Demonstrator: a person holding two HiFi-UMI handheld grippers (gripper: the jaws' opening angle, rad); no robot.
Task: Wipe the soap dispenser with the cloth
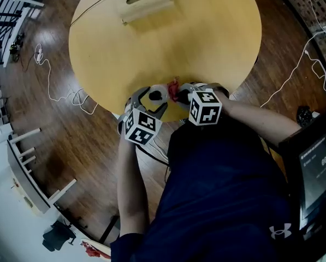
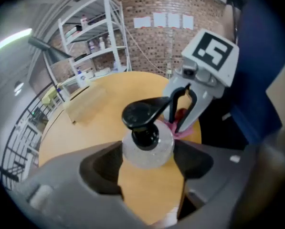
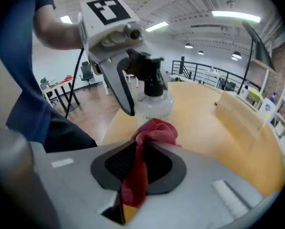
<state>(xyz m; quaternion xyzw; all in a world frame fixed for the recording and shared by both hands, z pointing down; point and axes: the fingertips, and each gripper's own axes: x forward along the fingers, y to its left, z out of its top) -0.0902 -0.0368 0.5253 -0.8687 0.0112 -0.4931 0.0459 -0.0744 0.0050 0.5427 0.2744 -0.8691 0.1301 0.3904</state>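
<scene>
Head view. The round table has a smooth, yellow wooden top. The soap dispenser stands upright at its near edge, and a pale wooden box with a slot handle lies at the far edge. My left gripper reaches down to the dispenser from the near side, with my forearm running straight below it. My right gripper comes in beside it from the right, elbow bent outward. The red cloth shows between the two tools, just beside the dispenser.

Left gripper view. The dispenser has a rounded, clear, finely textured body and a glossy black pump head with a long flat spout. It sits between my grey jaws near their tips, and the dark pads meet its sides. I record this tool as clamped on the dispenser. The right gripper's two slim fingers point down just behind the pump, with the cloth pinched between them.

Right gripper view. My jaws are together on the cloth. It is a soft, coarse-woven red fabric, bunched into a rounded wad above the ribbed black pads, and its tail hangs down through the gap. The wad lies just short of the dispenser's clear body; I cannot tell whether it touches. One grey finger of the left gripper slants down against the bottle's left side.
</scene>
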